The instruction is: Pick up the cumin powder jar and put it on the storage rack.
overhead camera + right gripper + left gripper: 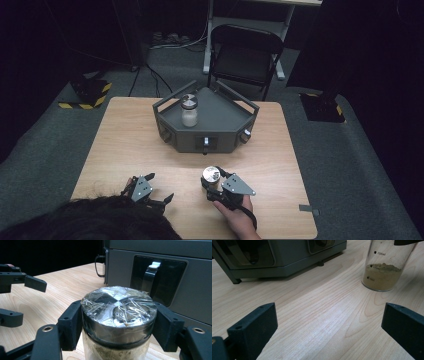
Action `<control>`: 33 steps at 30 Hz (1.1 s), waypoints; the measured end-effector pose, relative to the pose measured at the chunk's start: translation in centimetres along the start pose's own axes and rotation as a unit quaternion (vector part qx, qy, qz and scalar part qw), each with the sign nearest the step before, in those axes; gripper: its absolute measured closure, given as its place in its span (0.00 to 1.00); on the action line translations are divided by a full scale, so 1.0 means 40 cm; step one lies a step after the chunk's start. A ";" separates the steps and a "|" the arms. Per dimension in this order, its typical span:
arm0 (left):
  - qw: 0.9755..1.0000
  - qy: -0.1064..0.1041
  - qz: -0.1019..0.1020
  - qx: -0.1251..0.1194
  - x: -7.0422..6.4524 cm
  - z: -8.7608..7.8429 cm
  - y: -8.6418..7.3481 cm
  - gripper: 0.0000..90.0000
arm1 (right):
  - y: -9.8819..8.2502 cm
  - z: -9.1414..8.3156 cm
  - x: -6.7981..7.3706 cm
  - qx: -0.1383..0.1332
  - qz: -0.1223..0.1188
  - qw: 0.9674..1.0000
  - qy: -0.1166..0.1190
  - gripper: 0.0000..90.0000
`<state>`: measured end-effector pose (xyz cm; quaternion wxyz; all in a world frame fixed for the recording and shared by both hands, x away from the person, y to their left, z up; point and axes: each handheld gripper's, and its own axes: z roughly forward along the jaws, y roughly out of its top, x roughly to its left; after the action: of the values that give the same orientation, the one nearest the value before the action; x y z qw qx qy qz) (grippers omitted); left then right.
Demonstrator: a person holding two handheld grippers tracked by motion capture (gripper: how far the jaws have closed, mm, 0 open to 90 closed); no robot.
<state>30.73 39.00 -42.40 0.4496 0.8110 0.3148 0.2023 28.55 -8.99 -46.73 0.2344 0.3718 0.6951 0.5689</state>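
Jar: the jar (211,179) with tan powder stands on the table at about 5 o'clock, near the front edge, in front of the grey device.
Right gripper: the right gripper (214,186) has its jaws pressed on both sides of the jar, just below the lid.
Left gripper: the left gripper (159,189) rests at about 7 o'clock, jaws wide apart with bare wood between them.
Right gripper view: the film-wrapped metal lid (119,306) up close, pads tight against the glass.
Left gripper view: the printed volume marks on the jar and the powder level; the figures are hard to read.
High view: a second jar (189,110) with whitish contents on top of the device.
Count: two jars, two grippers, one device (205,120), one folding chair (245,52).
Surface: a light wooden table (125,145).
Room: grey carpet, dark surroundings, the chair at 12 o'clock beyond the table.
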 end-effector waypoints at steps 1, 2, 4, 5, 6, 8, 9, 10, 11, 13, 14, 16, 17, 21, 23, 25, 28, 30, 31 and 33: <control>1.000 -0.001 0.001 0.000 0.000 0.000 0.000 0.01 | 0.000 0.000 0.000 0.000 -0.001 1.000 0.000 0.37; 1.000 -0.001 0.000 0.000 0.000 0.000 0.000 0.01 | 0.001 0.000 -0.001 0.000 0.000 1.000 0.001 0.37; 1.000 -0.001 0.000 0.001 0.001 0.001 0.001 0.01 | 0.002 -0.001 -0.001 0.001 0.000 1.000 0.001 0.37; 1.000 -0.001 -0.001 0.001 0.001 0.001 0.001 0.01 | 0.003 -0.002 -0.001 0.002 0.000 1.000 0.002 0.38; 1.000 -0.001 -0.001 0.001 0.001 0.001 0.001 0.01 | 0.004 -0.002 -0.001 0.002 -0.001 1.000 0.002 0.38; 1.000 -0.001 0.001 0.000 0.000 0.000 0.000 0.01 | 0.007 -0.004 -0.001 0.004 -0.003 1.000 0.003 0.38; 1.000 -0.001 0.001 0.000 0.000 0.000 0.000 0.01 | 0.007 -0.004 -0.001 0.004 -0.003 1.000 0.003 0.38; 1.000 -0.001 0.002 0.001 0.000 0.000 0.001 0.01 | 0.009 -0.006 -0.003 0.004 0.001 1.000 0.005 0.38; 1.000 -0.001 0.002 0.001 0.000 0.000 0.001 0.01 | 0.009 -0.007 -0.005 0.002 0.003 1.000 0.005 0.38; 1.000 -0.001 0.002 0.001 0.000 0.001 0.001 0.01 | 0.011 -0.012 -0.007 -0.001 0.005 1.000 0.003 0.38; 1.000 -0.001 0.002 0.001 0.000 0.001 0.001 0.01 | 0.011 -0.012 -0.007 -0.001 0.005 1.000 0.003 0.38; 1.000 0.000 0.003 0.001 -0.001 0.000 0.001 0.01 | 0.016 -0.021 -0.016 -0.008 0.017 1.000 -0.001 0.38; 1.000 0.000 0.003 0.000 -0.002 0.000 0.000 0.01 | 0.018 -0.024 -0.017 -0.008 0.019 1.000 -0.003 0.38; 1.000 0.003 0.004 0.000 -0.007 -0.001 -0.001 0.01 | 0.032 -0.036 -0.022 -0.008 0.021 1.000 -0.014 0.38; 1.000 0.002 0.011 0.002 -0.009 0.000 0.002 0.01 | 0.047 -0.042 -0.025 -0.005 0.018 1.000 -0.025 0.38; 1.000 0.002 0.013 0.004 -0.009 0.000 0.004 0.01 | 0.058 -0.047 -0.032 -0.007 0.020 0.999 -0.030 0.38; 1.000 0.006 0.009 0.007 -0.012 0.002 0.006 0.01 | 0.075 -0.052 -0.033 -0.005 0.011 0.999 -0.039 0.38; 1.000 0.004 0.009 0.006 -0.009 0.001 0.005 0.01 | 0.091 -0.057 -0.037 -0.004 0.013 0.999 -0.046 0.38; 1.000 0.005 0.004 0.004 -0.008 0.000 0.003 0.01 | 0.097 -0.058 -0.038 -0.004 0.014 0.999 -0.048 0.38; 1.000 0.004 0.002 0.004 -0.006 0.000 0.003 0.01 | 0.115 -0.062 -0.038 -0.004 0.011 0.998 -0.055 0.38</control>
<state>30.58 38.80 -42.32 0.4451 0.8125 0.3155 0.2054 28.76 -11.35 -41.85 0.2673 0.4089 0.6746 0.5533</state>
